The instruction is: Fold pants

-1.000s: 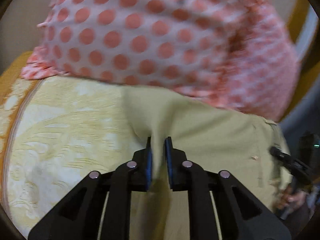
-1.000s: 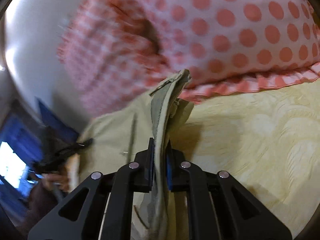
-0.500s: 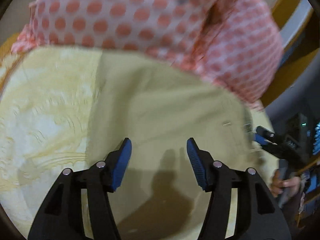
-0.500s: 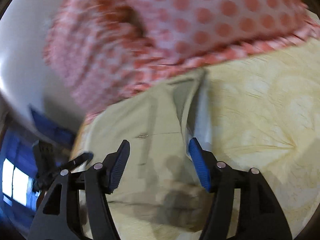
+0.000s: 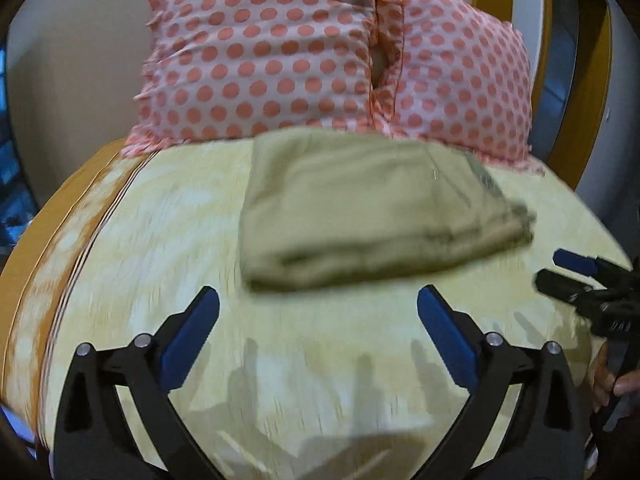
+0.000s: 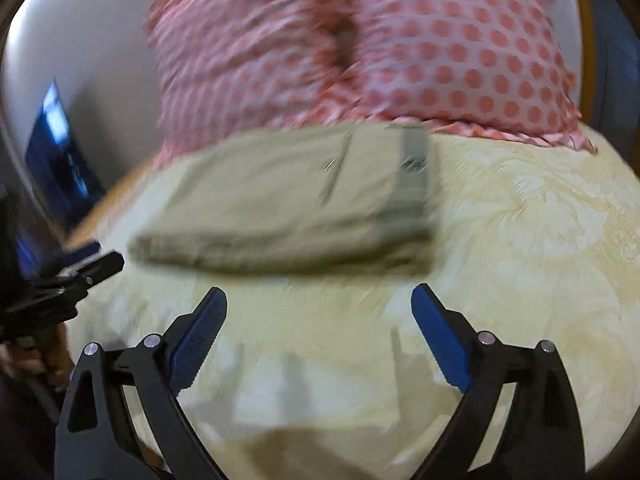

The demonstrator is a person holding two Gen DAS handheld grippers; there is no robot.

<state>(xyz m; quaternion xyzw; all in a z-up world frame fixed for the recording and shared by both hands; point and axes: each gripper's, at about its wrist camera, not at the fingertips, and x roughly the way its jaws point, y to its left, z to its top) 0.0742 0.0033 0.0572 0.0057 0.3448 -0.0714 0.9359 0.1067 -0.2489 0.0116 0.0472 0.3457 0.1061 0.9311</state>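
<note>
The khaki pants (image 5: 360, 208) lie folded in a flat rectangular stack on the yellow bedspread (image 5: 152, 248), just in front of the pillows. They also show in the right wrist view (image 6: 288, 204), blurred. My left gripper (image 5: 318, 320) is open and empty, a short way back from the stack's near edge. My right gripper (image 6: 318, 316) is open and empty, also just short of the stack. The right gripper also shows at the right edge of the left wrist view (image 5: 576, 276), and the left gripper at the left edge of the right wrist view (image 6: 76, 276).
Two pink pillows with red dots (image 5: 280, 52) stand against the wall behind the pants; they also show in the right wrist view (image 6: 460, 48). The bedspread has an orange border (image 5: 44, 248) at its left edge. A wooden frame (image 5: 544, 40) rises at the right.
Both grippers let go of the pants, opened wide and pulled back toward me. The pants now lie folded on the bed, farther from both grippers.
</note>
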